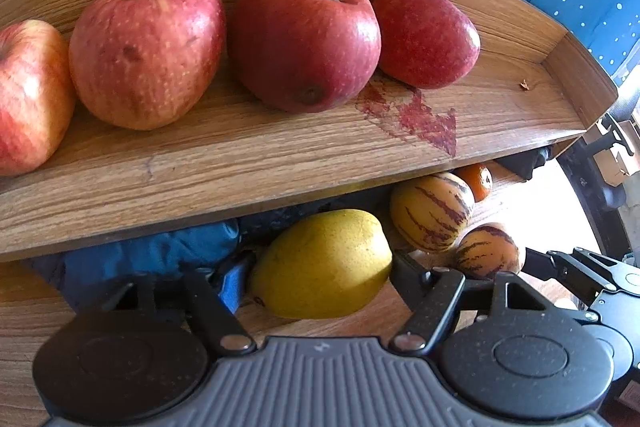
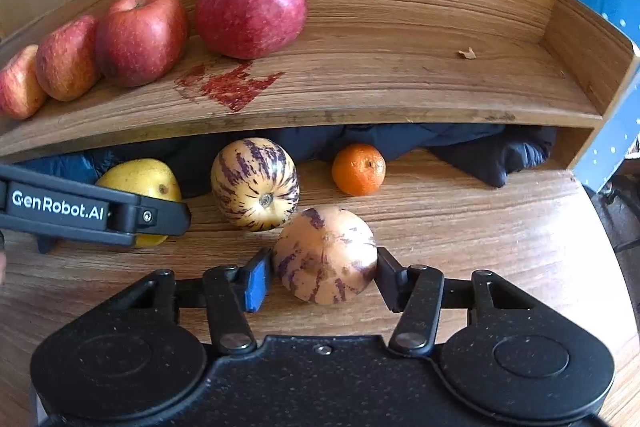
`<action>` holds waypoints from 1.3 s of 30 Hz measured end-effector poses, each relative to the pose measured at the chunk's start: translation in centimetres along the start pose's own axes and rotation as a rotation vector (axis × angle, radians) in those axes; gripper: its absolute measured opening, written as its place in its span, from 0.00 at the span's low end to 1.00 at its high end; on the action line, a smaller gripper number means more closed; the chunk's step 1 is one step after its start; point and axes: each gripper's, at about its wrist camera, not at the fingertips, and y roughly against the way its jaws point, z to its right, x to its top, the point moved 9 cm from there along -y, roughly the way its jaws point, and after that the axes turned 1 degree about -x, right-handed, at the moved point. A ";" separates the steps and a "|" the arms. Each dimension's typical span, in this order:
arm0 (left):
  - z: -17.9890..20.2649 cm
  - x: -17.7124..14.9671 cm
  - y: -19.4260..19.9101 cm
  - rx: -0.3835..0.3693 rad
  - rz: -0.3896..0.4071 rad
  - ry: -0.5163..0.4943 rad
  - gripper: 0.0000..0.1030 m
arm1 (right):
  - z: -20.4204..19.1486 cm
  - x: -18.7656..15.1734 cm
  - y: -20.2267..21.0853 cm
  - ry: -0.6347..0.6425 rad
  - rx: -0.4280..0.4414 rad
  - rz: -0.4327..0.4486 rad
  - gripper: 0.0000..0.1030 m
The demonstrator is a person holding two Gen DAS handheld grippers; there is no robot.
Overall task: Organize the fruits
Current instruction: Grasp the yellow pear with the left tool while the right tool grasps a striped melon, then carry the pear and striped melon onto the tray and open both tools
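Right gripper [image 2: 324, 277], at lower centre of the right wrist view, brackets a cream, purple-streaked oval fruit [image 2: 325, 261] that rests on the wood-grain table [image 2: 480, 247]; its blue-padded fingers [image 2: 256, 281] sit at the fruit's flanks, touching or nearly so, and whether they already press cannot be told. Left gripper [image 1: 320, 267], at lower centre of the left wrist view, stands spread around a yellow-green pear-shaped fruit [image 1: 322, 263], with no contact evident.

Judged by appearance, the streaked fruit is light, smooth-skinned and fairly soft, so it may bruise or roll. A hold across its widest girth with gentle pressure seems best. The yellow-green fruit looks heavier and firmer, and its tapering form could slip forward unless it is held at mid-body.

Beyond these, in the right wrist view, lie a second streaked round fruit [image 2: 255, 183] at centre and a small orange mandarin [image 2: 359, 169] just right of it, before a dark blue crumpled cloth [image 2: 460, 147].

Farthest, a curved wooden tray shelf [image 2: 400, 87] spans the upper frame. It carries four red apples [image 2: 250, 15] in a row at upper left beside a red stain [image 2: 232, 87], and its right half is bare.
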 end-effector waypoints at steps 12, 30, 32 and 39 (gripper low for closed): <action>1.2 -1.9 1.5 -0.045 -0.010 -0.017 0.74 | 1.4 -1.3 4.2 -0.066 0.009 0.079 0.54; 7.3 -6.3 4.9 -0.186 -0.055 -0.142 0.74 | 4.9 -6.8 9.4 -0.178 -0.117 0.048 0.54; 7.8 -7.3 5.1 -0.198 -0.073 -0.160 0.74 | 4.9 -7.3 9.5 -0.184 -0.123 0.044 0.54; 8.1 -9.7 5.6 -0.206 -0.123 -0.199 0.73 | 5.1 -8.8 9.7 -0.217 -0.128 0.029 0.54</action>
